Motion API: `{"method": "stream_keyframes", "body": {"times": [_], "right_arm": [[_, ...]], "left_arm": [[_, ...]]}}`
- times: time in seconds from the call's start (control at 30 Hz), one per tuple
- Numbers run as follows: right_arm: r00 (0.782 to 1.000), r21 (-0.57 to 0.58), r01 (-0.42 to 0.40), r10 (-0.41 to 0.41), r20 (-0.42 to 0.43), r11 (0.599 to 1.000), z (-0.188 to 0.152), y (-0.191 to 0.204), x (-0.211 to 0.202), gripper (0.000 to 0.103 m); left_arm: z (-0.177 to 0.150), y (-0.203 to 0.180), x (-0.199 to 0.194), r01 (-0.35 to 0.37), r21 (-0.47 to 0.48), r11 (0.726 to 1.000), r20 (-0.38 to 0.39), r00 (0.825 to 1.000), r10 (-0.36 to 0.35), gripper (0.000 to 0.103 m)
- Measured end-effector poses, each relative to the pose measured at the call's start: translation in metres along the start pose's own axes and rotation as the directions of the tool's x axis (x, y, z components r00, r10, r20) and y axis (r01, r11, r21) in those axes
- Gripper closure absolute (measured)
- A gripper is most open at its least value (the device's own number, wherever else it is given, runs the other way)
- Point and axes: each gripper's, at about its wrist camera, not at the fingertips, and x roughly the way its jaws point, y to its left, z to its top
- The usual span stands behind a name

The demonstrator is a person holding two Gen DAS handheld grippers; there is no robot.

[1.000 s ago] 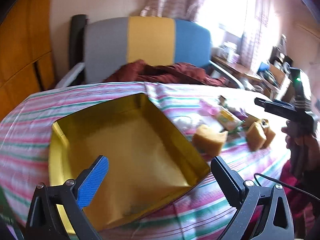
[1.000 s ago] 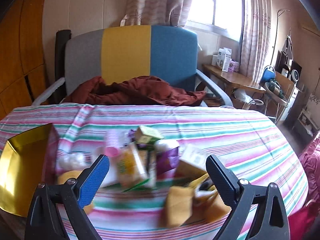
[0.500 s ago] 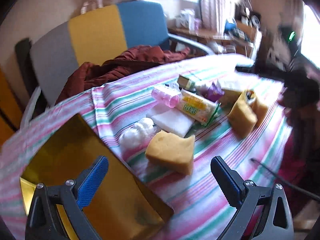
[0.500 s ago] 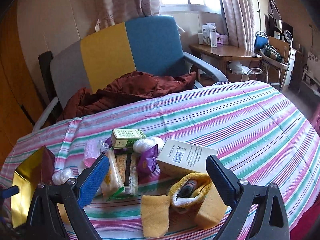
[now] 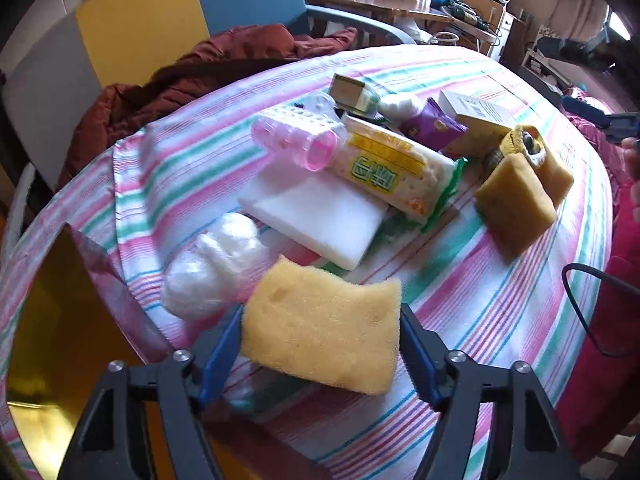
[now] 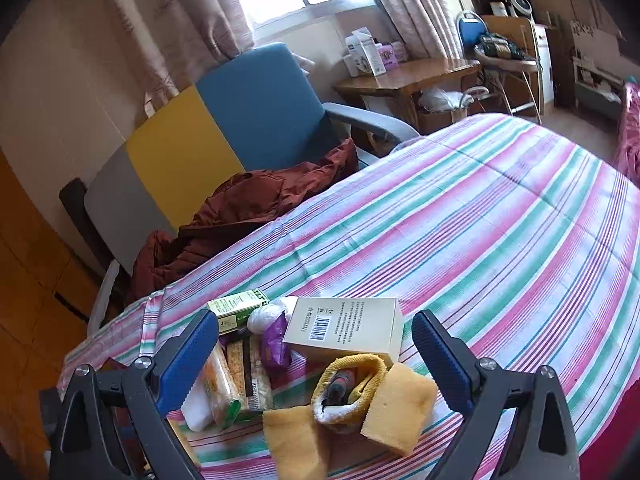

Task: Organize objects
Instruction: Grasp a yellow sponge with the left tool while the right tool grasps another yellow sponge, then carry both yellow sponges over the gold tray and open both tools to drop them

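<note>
your left gripper [image 5: 320, 340] pinches the near yellow sponge [image 5: 324, 334] beside the gold box [image 5: 52, 320], your right gripper [image 6: 316, 356] hangs spread over the pile; next, lift it left into the box.

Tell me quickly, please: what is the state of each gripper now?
Left gripper: closed on the yellow sponge, fingers touching both its sides.
Right gripper: open, holding nothing, above the pile with the beige box.
</note>
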Motion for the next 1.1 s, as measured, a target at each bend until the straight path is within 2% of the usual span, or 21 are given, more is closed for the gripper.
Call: {"method": "stream_keyframes", "body": {"times": [0.2, 0.33, 0.53, 0.67, 0.73, 0.8, 1.0, 1.1], "right_arm": [[0.998, 0.073, 0.024, -0.019, -0.066, 0.997, -0.001, -0.015, 0.012, 0.005], [0.995, 0.114, 0.020, -0.008, -0.104, 0.993, -0.003, -0.022, 0.018, 0.012], [0.997, 0.170, 0.014, -0.001, -0.076, 0.985, -0.001, -0.035, 0.010, 0.015], [0.991, 0.204, 0.096, -0.074, -0.111, 0.974, -0.004, -0.046, 0.013, 0.017], [0.979, 0.194, 0.144, -0.111, -0.171, 0.970, -0.006, -0.047, 0.018, 0.023], [0.970, 0.164, 0.155, -0.118, -0.214, 0.974, -0.008, -0.045, 0.017, 0.024], [0.940, -0.023, 0.176, -0.175, -0.292, 0.984, -0.020, -0.027, 0.015, 0.024], [0.922, -0.098, 0.196, -0.218, -0.319, 0.976, -0.031, -0.021, 0.022, 0.028]], "left_arm": [[-0.003, -0.001, -0.020, 0.041, -0.051, 0.998, 0.084, 0.996, -0.036, 0.033], [-0.011, -0.001, -0.045, 0.073, -0.091, 0.993, 0.151, 0.987, -0.059, 0.033], [-0.035, 0.000, -0.082, 0.123, -0.153, 0.981, 0.225, 0.971, -0.087, 0.033], [-0.054, -0.001, -0.099, 0.124, -0.168, 0.978, 0.255, 0.964, -0.078, 0.032], [-0.064, 0.003, -0.107, 0.130, -0.181, 0.975, 0.265, 0.961, -0.079, 0.032], [-0.072, 0.008, -0.114, 0.136, -0.190, 0.972, 0.273, 0.959, -0.080, 0.032], [-0.091, 0.026, -0.127, 0.151, -0.233, 0.961, 0.304, 0.950, -0.075, 0.031], [-0.100, 0.030, -0.130, 0.162, -0.255, 0.953, 0.315, 0.946, -0.077, 0.031]]}}
